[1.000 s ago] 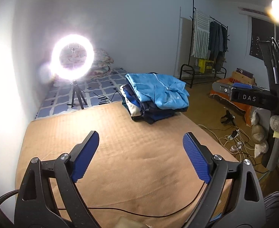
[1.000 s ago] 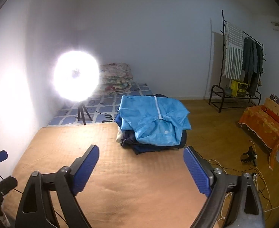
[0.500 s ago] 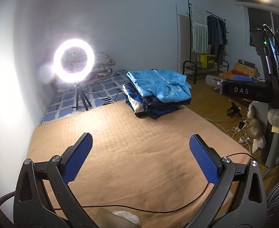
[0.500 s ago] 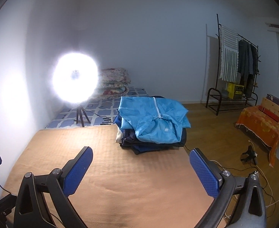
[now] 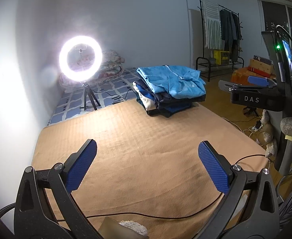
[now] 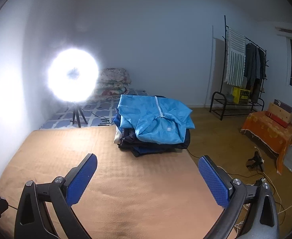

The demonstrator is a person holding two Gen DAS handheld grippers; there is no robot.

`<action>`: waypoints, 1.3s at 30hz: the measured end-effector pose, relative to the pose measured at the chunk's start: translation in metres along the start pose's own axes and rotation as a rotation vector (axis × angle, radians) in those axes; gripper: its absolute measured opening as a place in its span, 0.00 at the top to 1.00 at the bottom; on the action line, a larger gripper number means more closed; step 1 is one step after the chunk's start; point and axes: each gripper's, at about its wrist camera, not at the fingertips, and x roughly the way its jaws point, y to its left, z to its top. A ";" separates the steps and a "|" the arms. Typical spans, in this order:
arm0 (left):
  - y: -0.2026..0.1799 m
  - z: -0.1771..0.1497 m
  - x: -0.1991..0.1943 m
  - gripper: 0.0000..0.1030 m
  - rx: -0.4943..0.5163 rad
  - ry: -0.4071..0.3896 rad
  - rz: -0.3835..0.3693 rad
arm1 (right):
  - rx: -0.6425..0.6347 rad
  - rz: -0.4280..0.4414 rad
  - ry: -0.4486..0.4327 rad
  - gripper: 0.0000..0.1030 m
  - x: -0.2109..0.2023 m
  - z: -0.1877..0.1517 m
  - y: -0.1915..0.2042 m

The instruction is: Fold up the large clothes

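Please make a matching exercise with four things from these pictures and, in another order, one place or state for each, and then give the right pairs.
Things:
1. light blue garment
2. ring light
3. left gripper
4. orange cloth

Places or states:
A. lit, on a tripod by the wall
B. draped over low furniture on the right
C. open, holding nothing
D. on top of the clothes pile

Pairs: 1-D, 2-A, 3-C, 4-B

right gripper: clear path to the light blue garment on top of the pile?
Probably yes. The right gripper is open and empty, and only bare tan blanket lies between it and the light blue garment, which tops the pile uncovered. It still needs a forward reach.
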 end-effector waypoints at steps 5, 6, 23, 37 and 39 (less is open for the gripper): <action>0.003 0.001 0.002 0.00 -0.016 0.011 -0.005 | -0.018 -0.009 -0.003 0.00 0.001 -0.002 0.004; 0.004 0.001 0.002 0.00 -0.022 0.013 -0.007 | -0.013 -0.007 -0.003 0.00 0.002 -0.002 0.003; 0.004 0.001 0.002 0.00 -0.014 0.015 0.013 | 0.016 0.011 0.028 0.00 0.002 -0.007 0.003; 0.005 0.000 0.000 0.00 -0.009 0.012 0.020 | 0.017 0.005 0.025 0.00 0.000 -0.008 0.007; 0.006 0.000 -0.001 0.00 -0.006 0.008 0.021 | 0.017 0.003 0.025 0.00 0.000 -0.008 0.008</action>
